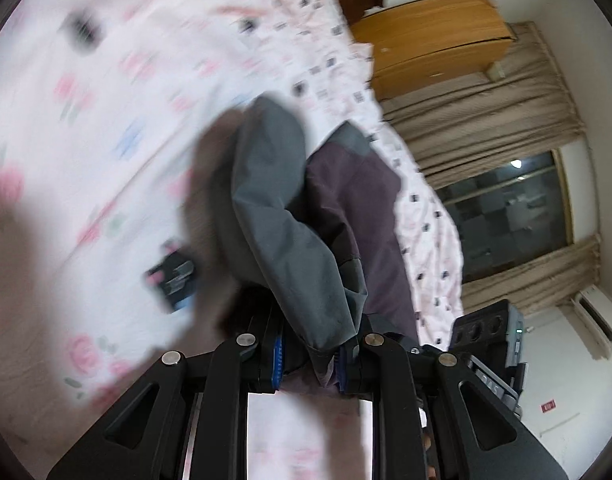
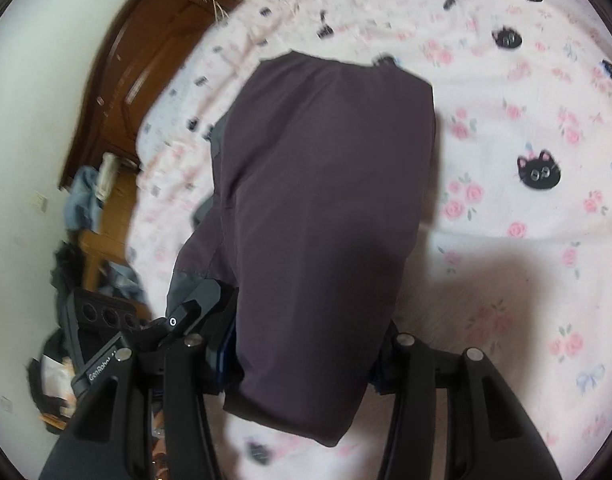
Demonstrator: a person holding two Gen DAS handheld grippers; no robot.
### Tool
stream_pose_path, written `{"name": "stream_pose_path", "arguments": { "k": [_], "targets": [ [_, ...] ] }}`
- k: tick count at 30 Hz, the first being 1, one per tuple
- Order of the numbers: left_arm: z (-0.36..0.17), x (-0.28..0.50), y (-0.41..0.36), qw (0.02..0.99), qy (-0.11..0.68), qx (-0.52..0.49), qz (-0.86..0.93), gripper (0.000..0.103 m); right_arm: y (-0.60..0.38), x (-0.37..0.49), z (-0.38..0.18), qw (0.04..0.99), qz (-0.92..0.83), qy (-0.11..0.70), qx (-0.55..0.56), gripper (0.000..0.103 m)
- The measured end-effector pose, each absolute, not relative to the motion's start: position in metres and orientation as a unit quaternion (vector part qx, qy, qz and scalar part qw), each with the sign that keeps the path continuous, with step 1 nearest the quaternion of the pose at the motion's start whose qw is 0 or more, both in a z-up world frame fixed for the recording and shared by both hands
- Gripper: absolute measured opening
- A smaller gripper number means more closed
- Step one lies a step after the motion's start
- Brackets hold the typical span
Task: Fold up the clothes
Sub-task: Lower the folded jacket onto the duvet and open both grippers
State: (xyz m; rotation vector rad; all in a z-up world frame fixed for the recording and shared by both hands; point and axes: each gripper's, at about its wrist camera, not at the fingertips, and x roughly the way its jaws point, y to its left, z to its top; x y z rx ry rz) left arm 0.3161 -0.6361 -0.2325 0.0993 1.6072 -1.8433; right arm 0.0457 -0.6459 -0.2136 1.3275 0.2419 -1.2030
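A dark purple garment with grey panels hangs lifted above the bed and drapes toward it. In the left wrist view its grey part and purple part run down into my left gripper, which is shut on a bunched grey edge. My right gripper is shut on the purple cloth, which covers most of the gap between its fingers. The other gripper's black body shows close at the left of the right wrist view.
The bed has a pink floral sheet with black cat faces. A wooden headboard and a bedside stand with clutter are at the left. A wooden cabinet, curtains and a dark window stand beyond the bed.
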Motion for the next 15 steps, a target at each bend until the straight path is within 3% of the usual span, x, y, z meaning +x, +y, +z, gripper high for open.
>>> {"name": "stream_pose_path", "arguments": {
  "k": [2, 6, 12, 14, 15],
  "targets": [
    [-0.243, 0.319, -0.63, 0.337, 0.622, 0.027, -0.707, 0.02, -0.645, 0.05, -0.227, 0.613, -0.528, 0.129, 0.573, 0.066],
    [-0.238, 0.317, -0.621, 0.337, 0.605, 0.031, -0.721, 0.024, -0.635, 0.046, -0.234, 0.622, -0.523, 0.123, 0.57, 0.072],
    [-0.215, 0.32, -0.6, 0.367, 0.568, 0.052, -0.735, 0.048, -0.604, 0.037, -0.212, 0.627, -0.543, 0.141, 0.541, 0.079],
    [-0.204, 0.32, -0.591, 0.382, 0.549, 0.062, -0.741, 0.063, -0.592, 0.037, -0.203, 0.628, -0.549, 0.157, 0.528, 0.081],
    [-0.197, 0.32, -0.585, 0.391, 0.535, 0.068, -0.746, 0.066, -0.587, 0.038, -0.2, 0.629, -0.549, 0.165, 0.525, 0.082]
  ]
}}
